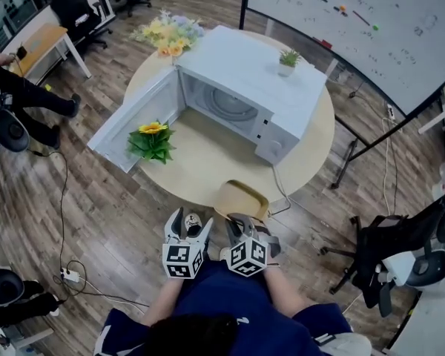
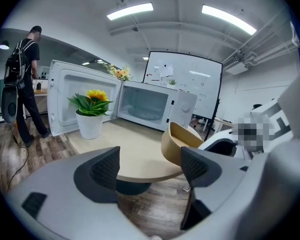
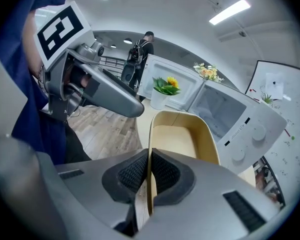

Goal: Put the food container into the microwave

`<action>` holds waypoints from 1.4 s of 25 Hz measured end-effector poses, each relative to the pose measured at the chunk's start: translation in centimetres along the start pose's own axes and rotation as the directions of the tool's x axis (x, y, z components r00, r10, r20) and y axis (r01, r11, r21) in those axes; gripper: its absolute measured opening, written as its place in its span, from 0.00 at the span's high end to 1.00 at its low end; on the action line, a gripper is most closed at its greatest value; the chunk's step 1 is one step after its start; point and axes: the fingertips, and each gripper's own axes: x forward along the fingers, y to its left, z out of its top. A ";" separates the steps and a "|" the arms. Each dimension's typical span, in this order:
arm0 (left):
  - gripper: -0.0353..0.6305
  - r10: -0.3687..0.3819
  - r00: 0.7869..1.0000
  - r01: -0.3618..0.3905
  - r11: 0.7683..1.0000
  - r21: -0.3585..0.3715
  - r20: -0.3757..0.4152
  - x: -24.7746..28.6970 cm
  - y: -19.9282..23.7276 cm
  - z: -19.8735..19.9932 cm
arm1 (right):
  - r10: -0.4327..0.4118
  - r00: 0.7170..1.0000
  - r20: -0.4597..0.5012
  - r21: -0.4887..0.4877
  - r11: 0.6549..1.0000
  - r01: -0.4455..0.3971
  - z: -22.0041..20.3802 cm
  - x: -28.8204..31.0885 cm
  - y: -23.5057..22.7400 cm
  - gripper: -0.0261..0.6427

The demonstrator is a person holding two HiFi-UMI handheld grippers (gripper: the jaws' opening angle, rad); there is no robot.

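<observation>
A tan food container (image 1: 239, 199) hangs just off the round table's near edge. My right gripper (image 3: 149, 174) is shut on the container's near wall (image 3: 176, 136), which is pinched between the two pads. The container (image 2: 181, 143) also shows to the right in the left gripper view. My left gripper (image 2: 151, 168) is open and empty, held beside the right gripper (image 1: 238, 228) below the table edge. The white microwave (image 1: 246, 95) sits on the table with its door (image 1: 131, 119) swung wide to the left; its cavity (image 2: 142, 104) looks empty.
A potted sunflower (image 1: 151, 139) stands on the round wooden table (image 1: 200, 162) in front of the open door. Mixed flowers (image 1: 169, 35) lie behind the microwave and a small plant (image 1: 287, 60) sits on top. A person (image 2: 24, 84) stands at far left; a whiteboard (image 1: 371, 28) is behind.
</observation>
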 end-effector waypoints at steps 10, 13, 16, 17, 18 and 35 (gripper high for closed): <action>0.40 -0.152 0.988 0.151 0.982 0.111 0.002 6.3 4.0 4.9 | -0.070 0.997 -0.036 0.047 0.996 0.072 4.1 6.1 -5.0 0.93; 0.40 -0.196 0.981 0.195 0.972 0.133 -0.002 7.9 4.8 6.0 | -0.091 0.995 -0.049 0.052 0.994 0.093 5.3 7.5 -6.3 0.93; 0.40 -0.231 0.973 0.232 0.963 0.139 -0.023 9.4 5.7 6.5 | -0.111 0.992 -0.060 0.064 0.991 0.115 6.4 8.5 -7.4 0.93; 0.40 -0.240 0.970 0.241 0.960 0.141 -0.025 9.8 6.1 6.7 | -0.116 0.991 -0.065 0.071 0.990 0.121 6.6 8.9 -7.6 0.93; 0.40 -0.250 0.968 0.251 0.957 0.146 -0.026 10.1 6.4 7.0 | -0.123 0.990 -0.072 0.076 0.989 0.128 6.8 9.3 -7.9 0.93; 0.40 -0.317 0.947 0.320 0.933 0.165 -0.045 12.9 7.7 8.8 | -0.164 0.983 -0.079 0.035 0.985 0.167 9.8 11.7 -11.5 0.93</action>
